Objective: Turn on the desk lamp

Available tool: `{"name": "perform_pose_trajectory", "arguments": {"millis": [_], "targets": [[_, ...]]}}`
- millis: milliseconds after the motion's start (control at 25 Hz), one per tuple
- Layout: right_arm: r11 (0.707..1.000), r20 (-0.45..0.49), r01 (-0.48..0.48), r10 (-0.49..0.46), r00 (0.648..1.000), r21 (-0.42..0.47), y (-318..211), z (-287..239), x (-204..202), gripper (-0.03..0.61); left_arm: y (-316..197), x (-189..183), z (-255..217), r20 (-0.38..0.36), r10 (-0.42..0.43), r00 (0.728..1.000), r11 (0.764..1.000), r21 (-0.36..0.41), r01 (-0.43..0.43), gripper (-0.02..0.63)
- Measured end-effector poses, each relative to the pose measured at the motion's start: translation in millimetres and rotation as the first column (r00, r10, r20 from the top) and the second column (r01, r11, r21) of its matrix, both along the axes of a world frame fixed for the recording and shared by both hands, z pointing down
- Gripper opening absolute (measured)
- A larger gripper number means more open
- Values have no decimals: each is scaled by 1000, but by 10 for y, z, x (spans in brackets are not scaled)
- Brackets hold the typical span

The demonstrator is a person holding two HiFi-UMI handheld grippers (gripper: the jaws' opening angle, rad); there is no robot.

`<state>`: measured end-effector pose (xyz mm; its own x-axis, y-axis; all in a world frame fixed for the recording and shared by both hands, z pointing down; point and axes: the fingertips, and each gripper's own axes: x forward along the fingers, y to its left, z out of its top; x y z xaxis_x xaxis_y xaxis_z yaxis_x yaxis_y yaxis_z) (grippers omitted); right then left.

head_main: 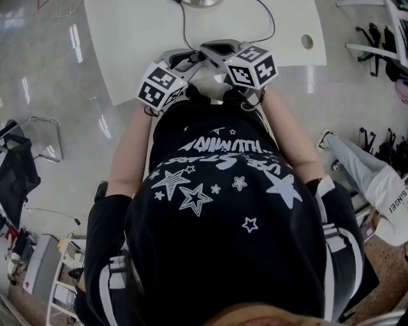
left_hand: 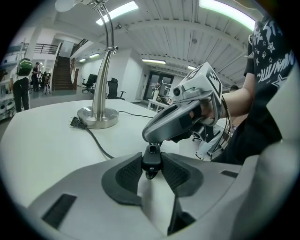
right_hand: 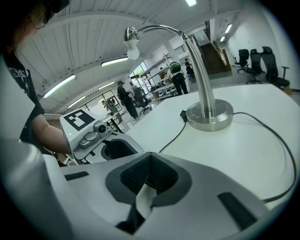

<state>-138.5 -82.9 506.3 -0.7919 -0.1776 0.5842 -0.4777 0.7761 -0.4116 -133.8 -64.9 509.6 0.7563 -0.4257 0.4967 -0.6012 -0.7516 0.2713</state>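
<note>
1. Silver gooseneck desk lamp (right_hand: 201, 79), its bulb apparently unlit, stood on the white table (left_hand: 42, 145).
2. Black cord (left_hand: 97, 143) led from beside the lamp's round base (left_hand: 97, 117) toward both grippers.
3. Left gripper (left_hand: 151, 165), well short of that base, clamped a small black block (left_hand: 150, 157), probably the cord's switch, to steady it.
4. Right gripper (right_hand: 150, 161), jaws together, hovered alongside, likely to press the block.

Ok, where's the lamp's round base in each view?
Head view: lamp base at top centre, cut by the edge.
Left gripper view: lamp base at left of centre.
Right gripper view: lamp base at right of centre.
Shared landmark: the black cord running toward the grippers.
</note>
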Motion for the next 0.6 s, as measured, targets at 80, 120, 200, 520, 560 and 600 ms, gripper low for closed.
{"name": "perform_pose_trajectory", "arguments": {"millis": [80,120,200,520,560,600], "targets": [[1000,-21,7,-7,1000,3,11,36,-13,5,3,-5,-8,-1,-3,1000,1000,1,3,141],[1000,-27,7,-7,1000,4,16,50,-17,5,6,-10,-10,-1,-3,1000,1000,1,3,141],[1000,-30,-8,8,1000,-3,7,77,-13,6,9,-20,-4,1,-6,1000,1000,1,6,141],[998,-12,-66,66,998,14,-57,81,86,5,-19,-1,-4,6,-8,1000,1000,7,8,141],[997,-4,-70,70,998,19,-64,61,89,5,-21,4,-8,6,-6,1000,1000,8,6,141],[998,1,-67,67,998,19,-64,53,81,5,-25,4,-8,6,-6,1000,1000,8,6,141]]}}
